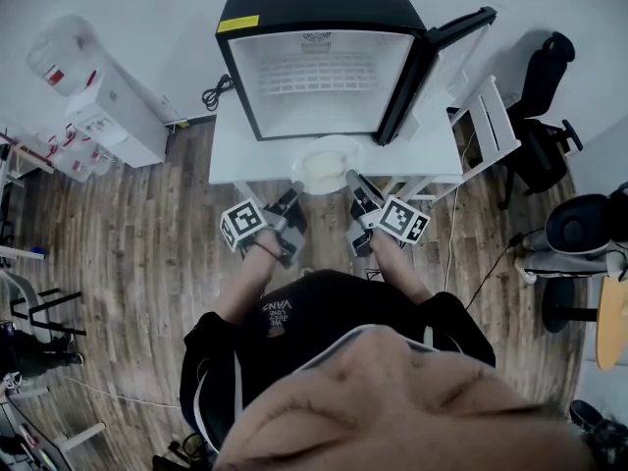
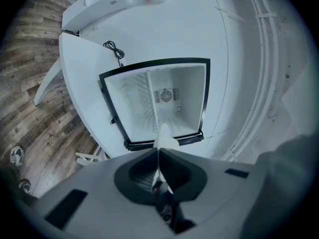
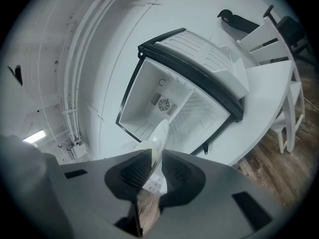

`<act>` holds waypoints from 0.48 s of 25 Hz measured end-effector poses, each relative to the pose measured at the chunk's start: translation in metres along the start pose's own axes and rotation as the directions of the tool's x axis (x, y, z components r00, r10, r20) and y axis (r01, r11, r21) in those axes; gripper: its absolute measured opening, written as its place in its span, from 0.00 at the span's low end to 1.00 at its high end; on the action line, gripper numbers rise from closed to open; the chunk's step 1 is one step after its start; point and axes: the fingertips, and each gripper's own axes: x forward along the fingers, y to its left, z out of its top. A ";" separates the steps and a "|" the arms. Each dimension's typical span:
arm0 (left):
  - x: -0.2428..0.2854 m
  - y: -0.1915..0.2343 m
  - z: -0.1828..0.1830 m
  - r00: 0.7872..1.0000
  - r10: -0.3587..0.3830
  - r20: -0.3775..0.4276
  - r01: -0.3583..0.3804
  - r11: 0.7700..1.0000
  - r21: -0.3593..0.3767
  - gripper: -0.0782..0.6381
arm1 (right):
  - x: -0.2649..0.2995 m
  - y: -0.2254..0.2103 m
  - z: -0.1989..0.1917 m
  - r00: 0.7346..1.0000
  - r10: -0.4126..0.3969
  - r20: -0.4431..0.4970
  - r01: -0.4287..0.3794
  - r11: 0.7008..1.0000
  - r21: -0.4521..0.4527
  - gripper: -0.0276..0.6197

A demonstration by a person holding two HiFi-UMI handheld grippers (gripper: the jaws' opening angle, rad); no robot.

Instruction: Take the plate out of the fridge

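1. One round cream-white plate (image 1: 324, 165) is outside the boxy black fridge with white lining (image 1: 319, 67). It is held just in front of the fridge's open mouth.
2. Two grippers hold the plate from the side away from the fridge. The left gripper (image 1: 292, 196) has its jaws nearly together, pinching the plate's thin rim (image 2: 164, 139). The right gripper (image 1: 353, 186) is likewise clamped on the rim (image 3: 158, 136), at the plate's other side.
3. The fridge has one black-edged door (image 1: 442, 67), swung wide open at its right. One round fan grille (image 2: 164, 95) sits on its back wall.
4. The fridge stands on one white table (image 1: 235, 145), and the plate is over the table's edge nearest the person. Whether the plate touches the table cannot be told.
5. One coiled black cable (image 1: 216, 91) lies on the table just left of the fridge.
6. Two chairs stand right of the fridge. One white slatted chair (image 1: 491, 126) is next to the door, and one black office chair (image 1: 545, 116) is beyond it.
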 end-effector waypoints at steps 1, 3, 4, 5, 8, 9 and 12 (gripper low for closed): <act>-0.001 0.000 -0.002 1.000 0.000 0.002 0.000 1.000 0.001 0.14 | -0.002 0.000 0.000 1.000 0.001 -0.002 -0.001 1.000 0.001 0.15; -0.002 -0.001 -0.007 1.000 0.001 0.007 -0.001 1.000 0.001 0.14 | -0.007 0.000 -0.001 1.000 0.004 -0.006 -0.004 1.000 0.000 0.15; -0.003 -0.002 -0.009 1.000 0.002 0.009 -0.002 1.000 0.000 0.14 | -0.009 0.000 -0.001 1.000 0.005 -0.010 -0.005 1.000 -0.002 0.15; -0.004 -0.002 -0.012 1.000 0.002 0.010 -0.002 1.000 -0.001 0.14 | -0.012 0.000 -0.001 1.000 0.006 -0.013 -0.006 1.000 -0.004 0.15; -0.008 -0.002 -0.021 1.000 0.005 0.016 -0.005 1.000 -0.005 0.14 | -0.020 0.000 -0.004 1.000 0.007 -0.019 -0.007 1.000 -0.004 0.15; -0.009 -0.002 -0.023 1.000 0.006 0.017 -0.006 1.000 -0.005 0.14 | -0.023 0.000 -0.005 1.000 0.007 -0.021 -0.007 1.000 -0.002 0.15; -0.012 -0.002 -0.031 1.000 0.009 0.022 -0.009 1.000 -0.002 0.14 | -0.030 -0.001 -0.008 1.000 0.009 -0.026 -0.009 1.000 0.000 0.15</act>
